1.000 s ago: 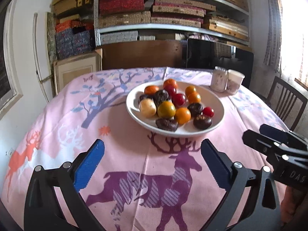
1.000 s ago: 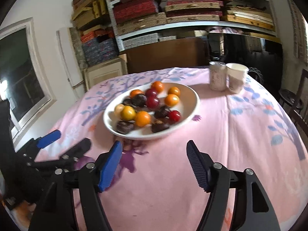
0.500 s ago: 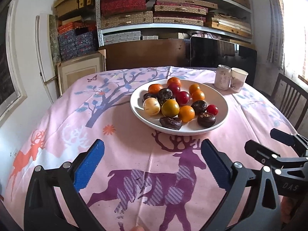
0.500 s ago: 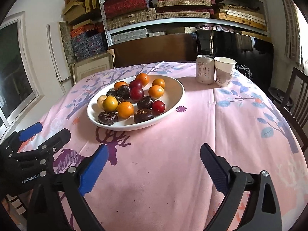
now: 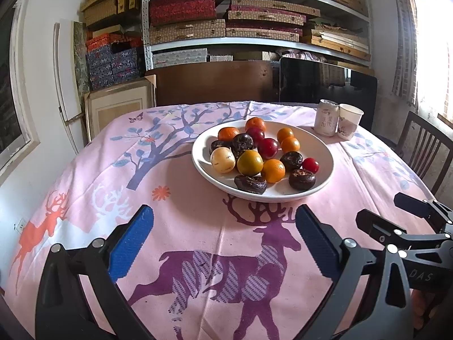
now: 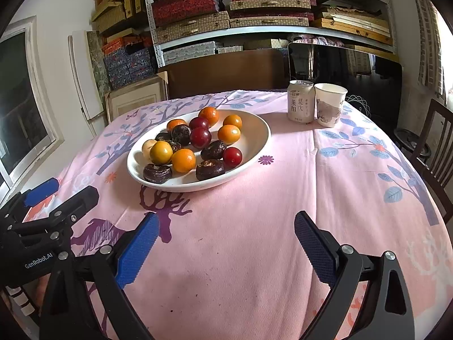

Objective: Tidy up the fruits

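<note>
The left tongs are being held low over the near edge of the desk, tilted downward toward the cloth, with the blue pads standing wide apart and nothing between them. Beneath them the purple deer print on the pink tablecloth is lying in full sight. The right tongs are being held in the same manner just beside them, angled downward, jaws spread wide and empty, over a plain pink stretch of the cloth. In the left wrist view the right tongs are being seen at about four o'clock, at the picture's edge; in the right wrist view the left tongs are being seen at about eight o'clock, with a black body bearing white lettering. Neither tool is touching the cloth as far as can be told.

The fruits are lying piled in a white bowl well ahead of both tongs, at about one o'clock from the left tongs and eleven o'clock from the right. Oranges, dark red plums, a small red tomato, a pale yellow fruit and several dark wrinkled ones are being kept together there, untouched. A drink can and a paper cup are standing side by side, touching, at the far right of the desk. Shelves stacked with boxes are filling the wall behind.
</note>
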The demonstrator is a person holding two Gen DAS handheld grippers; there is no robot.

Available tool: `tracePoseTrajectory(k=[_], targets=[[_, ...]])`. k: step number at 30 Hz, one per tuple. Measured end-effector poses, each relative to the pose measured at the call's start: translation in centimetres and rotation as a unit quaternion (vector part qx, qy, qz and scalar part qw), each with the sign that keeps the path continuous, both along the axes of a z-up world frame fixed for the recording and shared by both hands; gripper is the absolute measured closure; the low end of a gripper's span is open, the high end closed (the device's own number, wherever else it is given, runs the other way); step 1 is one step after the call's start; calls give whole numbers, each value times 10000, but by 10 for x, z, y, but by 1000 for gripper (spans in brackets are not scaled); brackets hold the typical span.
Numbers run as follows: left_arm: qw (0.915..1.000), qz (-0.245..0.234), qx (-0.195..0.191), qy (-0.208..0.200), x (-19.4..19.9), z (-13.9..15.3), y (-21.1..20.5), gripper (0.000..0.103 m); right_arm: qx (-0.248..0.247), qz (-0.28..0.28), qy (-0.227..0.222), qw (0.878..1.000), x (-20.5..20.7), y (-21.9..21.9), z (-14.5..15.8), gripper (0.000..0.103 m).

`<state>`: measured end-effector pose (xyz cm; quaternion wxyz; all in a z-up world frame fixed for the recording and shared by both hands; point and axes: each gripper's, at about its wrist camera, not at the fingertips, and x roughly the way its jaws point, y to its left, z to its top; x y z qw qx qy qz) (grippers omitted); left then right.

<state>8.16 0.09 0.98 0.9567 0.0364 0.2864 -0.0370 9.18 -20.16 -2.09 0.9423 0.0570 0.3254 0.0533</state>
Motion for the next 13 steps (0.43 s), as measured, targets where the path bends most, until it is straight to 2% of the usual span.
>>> tracePoseTrajectory(k=[13], targets=[[9999,-58,-58,123,4,-2,0,5,-8,2,1,10000,0,0,0,6]])
